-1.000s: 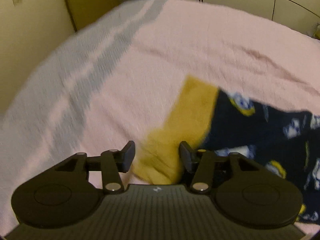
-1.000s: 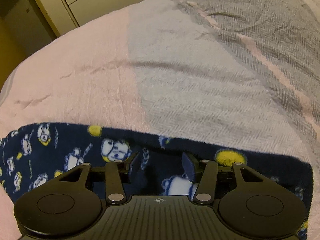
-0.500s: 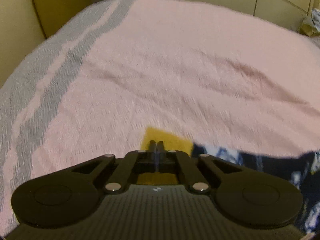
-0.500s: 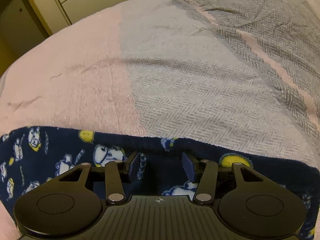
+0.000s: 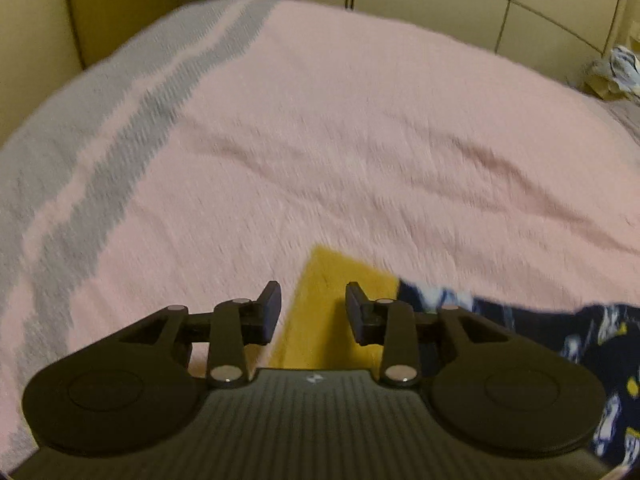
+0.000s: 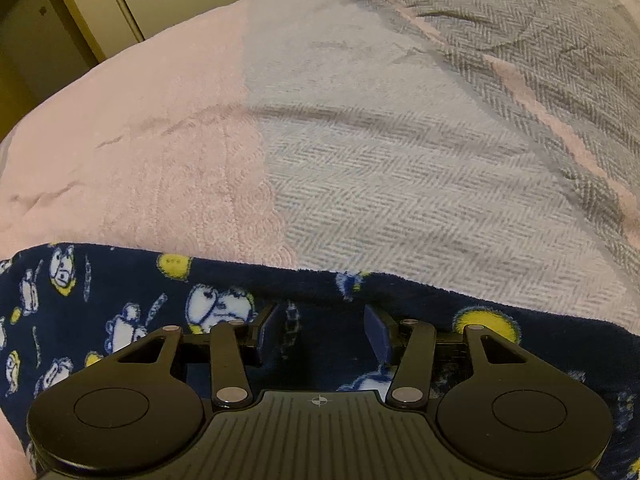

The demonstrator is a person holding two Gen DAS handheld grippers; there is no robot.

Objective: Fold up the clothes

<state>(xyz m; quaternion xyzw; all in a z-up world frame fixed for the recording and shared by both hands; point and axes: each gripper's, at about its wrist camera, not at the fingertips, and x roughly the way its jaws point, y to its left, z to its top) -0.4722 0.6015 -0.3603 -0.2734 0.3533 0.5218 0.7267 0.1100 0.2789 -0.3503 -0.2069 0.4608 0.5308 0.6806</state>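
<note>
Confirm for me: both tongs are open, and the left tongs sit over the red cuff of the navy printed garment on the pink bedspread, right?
Not quite: the cuff is yellow, not red, as the left wrist view shows. Otherwise correct: the left tongs and right tongs are both open, over the navy printed garment on the pink bedspread.

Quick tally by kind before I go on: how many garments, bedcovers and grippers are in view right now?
Garments: 1, a navy printed fleece piece with a yellow cuff
Bedcovers: 1, the pink and grey bedspread
Grippers: 2, left gripper and right gripper, both open
Total: 4
</note>
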